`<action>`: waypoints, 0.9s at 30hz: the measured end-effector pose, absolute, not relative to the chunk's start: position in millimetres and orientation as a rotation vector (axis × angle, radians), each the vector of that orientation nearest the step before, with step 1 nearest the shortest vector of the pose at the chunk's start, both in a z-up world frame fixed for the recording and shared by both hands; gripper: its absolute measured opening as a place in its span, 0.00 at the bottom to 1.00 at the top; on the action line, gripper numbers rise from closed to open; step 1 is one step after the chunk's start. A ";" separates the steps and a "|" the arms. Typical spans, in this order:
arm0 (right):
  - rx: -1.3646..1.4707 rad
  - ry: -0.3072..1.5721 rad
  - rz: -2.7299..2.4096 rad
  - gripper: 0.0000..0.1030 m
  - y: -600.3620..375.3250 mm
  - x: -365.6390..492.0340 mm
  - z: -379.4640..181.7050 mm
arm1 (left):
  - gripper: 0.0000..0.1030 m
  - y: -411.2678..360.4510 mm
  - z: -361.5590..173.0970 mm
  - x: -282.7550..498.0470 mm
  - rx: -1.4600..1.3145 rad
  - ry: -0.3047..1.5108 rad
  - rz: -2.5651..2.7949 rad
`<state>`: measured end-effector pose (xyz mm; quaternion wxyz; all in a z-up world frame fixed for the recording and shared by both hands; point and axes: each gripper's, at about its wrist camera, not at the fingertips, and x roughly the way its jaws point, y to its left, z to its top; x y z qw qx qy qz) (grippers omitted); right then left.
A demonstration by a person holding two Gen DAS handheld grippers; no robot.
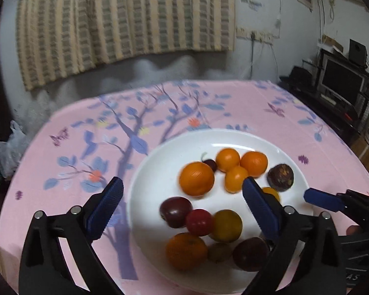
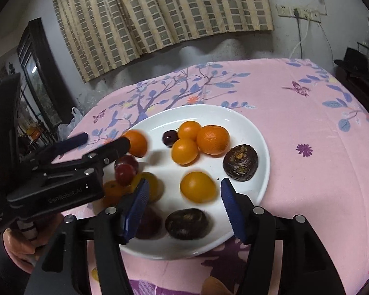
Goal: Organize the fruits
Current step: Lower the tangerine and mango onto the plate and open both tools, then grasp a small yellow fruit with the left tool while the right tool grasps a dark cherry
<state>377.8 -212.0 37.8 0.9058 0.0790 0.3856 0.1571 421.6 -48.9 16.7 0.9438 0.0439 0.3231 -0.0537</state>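
I am holding both grippers above the white plate [image 1: 145, 172], left gripper [image 1: 182, 196] spread wide and empty, right gripper [image 2: 184, 196] half spread, nothing pinched. The yellow-orange fruit [image 2: 198, 186] is lying on the plate between my right fingers. It is looking smooth, round, probably light and apt to roll, so I am judging its widest middle the place to grip gently.

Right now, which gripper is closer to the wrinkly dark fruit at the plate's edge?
Right. The right gripper hovers just short of the wrinkly dark fruit; the left gripper is across the plate.
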 end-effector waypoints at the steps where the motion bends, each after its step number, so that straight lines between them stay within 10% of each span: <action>1: 0.161 0.788 0.335 0.68 -211.3 372.1 42.3 | 0.93 -48.5 19.1 416.5 0.101 0.657 -0.111; 21: 0.107 0.857 0.442 0.97 -213.6 248.6 24.0 | 0.95 15.2 -26.3 255.1 0.024 0.784 -0.054; 27: 0.154 0.926 0.396 0.59 -229.3 253.9 14.9 | 0.95 16.6 -23.2 253.7 0.016 0.777 -0.051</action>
